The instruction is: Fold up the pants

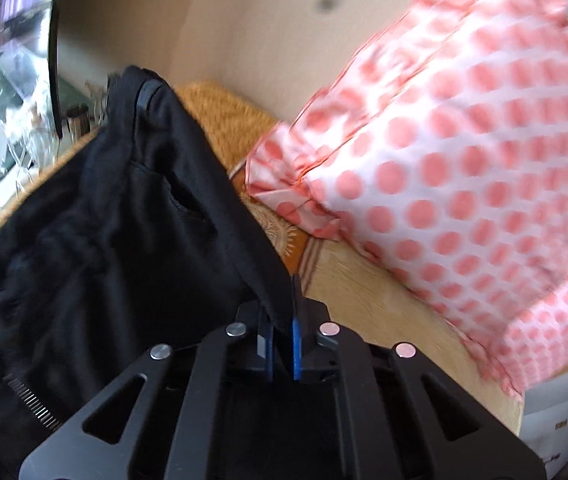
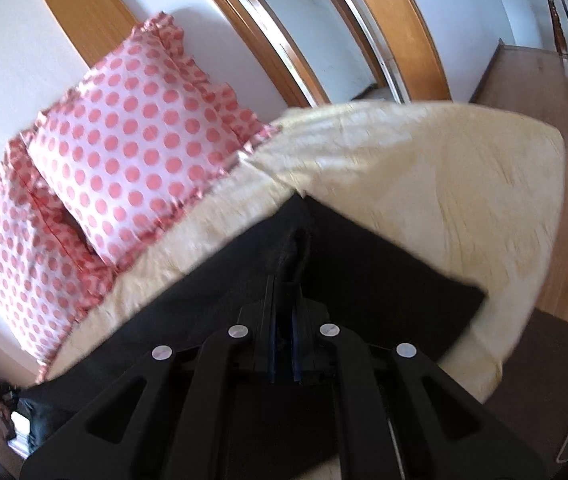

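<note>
The black pants (image 1: pixel 124 220) hang lifted in the left wrist view, with a pocket seam and a zipper showing at the lower left. My left gripper (image 1: pixel 282 312) is shut on an edge of the black cloth, which runs between its blue pads. In the right wrist view the pants (image 2: pixel 364 280) spread dark over the cream bed cover (image 2: pixel 424 168). My right gripper (image 2: pixel 284 300) is shut on a raised fold of the black cloth.
Two white pillows with pink dots (image 2: pixel 136 140) lie at the head of the bed; one (image 1: pixel 464 160) fills the right of the left wrist view. An orange blanket (image 1: pixel 220 120) lies behind the pants. Wooden door frames (image 2: pixel 396 20) and wood floor (image 2: pixel 544 92) lie beyond the bed.
</note>
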{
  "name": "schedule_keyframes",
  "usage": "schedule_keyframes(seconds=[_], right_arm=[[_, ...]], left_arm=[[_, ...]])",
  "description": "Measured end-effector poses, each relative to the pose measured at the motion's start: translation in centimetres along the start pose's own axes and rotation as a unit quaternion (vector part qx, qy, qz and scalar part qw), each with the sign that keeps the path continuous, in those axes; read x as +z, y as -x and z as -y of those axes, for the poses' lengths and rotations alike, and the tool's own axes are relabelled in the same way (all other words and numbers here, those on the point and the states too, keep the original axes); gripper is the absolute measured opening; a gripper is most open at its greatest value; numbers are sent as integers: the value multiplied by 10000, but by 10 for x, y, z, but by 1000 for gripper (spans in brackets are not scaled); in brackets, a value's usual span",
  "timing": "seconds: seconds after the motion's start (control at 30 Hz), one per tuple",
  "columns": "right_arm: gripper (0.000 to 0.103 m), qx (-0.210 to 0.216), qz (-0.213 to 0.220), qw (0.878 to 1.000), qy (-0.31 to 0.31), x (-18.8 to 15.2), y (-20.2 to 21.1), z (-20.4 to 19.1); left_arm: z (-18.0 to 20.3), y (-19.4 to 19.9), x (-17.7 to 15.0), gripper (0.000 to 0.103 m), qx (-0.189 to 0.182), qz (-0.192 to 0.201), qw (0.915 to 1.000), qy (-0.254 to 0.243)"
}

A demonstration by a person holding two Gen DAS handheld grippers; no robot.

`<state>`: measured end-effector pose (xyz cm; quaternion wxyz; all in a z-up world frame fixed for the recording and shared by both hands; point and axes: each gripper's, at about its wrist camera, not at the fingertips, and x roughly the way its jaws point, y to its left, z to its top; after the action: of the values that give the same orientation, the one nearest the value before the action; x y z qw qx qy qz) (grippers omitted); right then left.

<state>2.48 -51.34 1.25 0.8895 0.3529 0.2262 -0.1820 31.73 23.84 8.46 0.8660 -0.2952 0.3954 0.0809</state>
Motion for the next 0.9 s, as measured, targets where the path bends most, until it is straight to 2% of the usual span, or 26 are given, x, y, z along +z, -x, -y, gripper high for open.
schedule_keyframes(seconds=[0.07, 0.13, 0.17, 0.27, 0.37, 0.47, 0.5, 0.53, 0.57, 0.67, 0.77, 0.8, 0.9], right_arm=[[5, 114, 61, 9999, -101, 11, 1, 1], [5, 216, 146, 9995, -176, 19, 6, 4], [5, 259, 189, 9992, -220, 22, 10, 6], [5, 262, 214, 9988, -366, 23, 17, 16], [5, 40, 78, 9990, -444, 13, 16, 30], [5, -113, -96, 9980, -611, 2, 12, 44], [5, -144, -122, 9977, -648, 0, 11, 48], [5, -166, -141, 9976, -660, -2, 11, 49], [5, -180, -166, 9975, -664, -2, 10, 51], [5, -184, -150, 9979, -608, -2, 11, 49], [5, -128, -106, 9982, -582, 0, 13, 47], [5, -121, -100, 9983, -568, 1, 14, 46], [5, -103, -114, 9983, -562, 3, 14, 45]], left_arm=[[-2, 33, -9, 6, -140, 212, 9996, -159], [-11, 79, -31, 6, -242, 504, 9980, -306], [-21, 106, -50, 6, -303, 668, 9968, -316], [-55, 152, -99, 7, -292, 916, 9950, -269], [-91, 165, -151, 7, -100, 889, 9960, -22], [-132, 153, -209, 7, 220, 666, 9967, 414], [-138, 146, -217, 7, 220, 666, 9961, 532], [-147, 145, -226, 7, 43, 788, 9946, 670], [-153, 149, -232, 9, -125, 1002, 9917, 793], [-152, 154, -232, 15, -127, 1214, 9887, 874], [-152, 155, -225, 25, -119, 1214, 9885, 897], [-155, 156, -222, 32, -116, 1226, 9875, 981], [-172, 164, -216, 39, -123, 1408, 9804, 1372]])
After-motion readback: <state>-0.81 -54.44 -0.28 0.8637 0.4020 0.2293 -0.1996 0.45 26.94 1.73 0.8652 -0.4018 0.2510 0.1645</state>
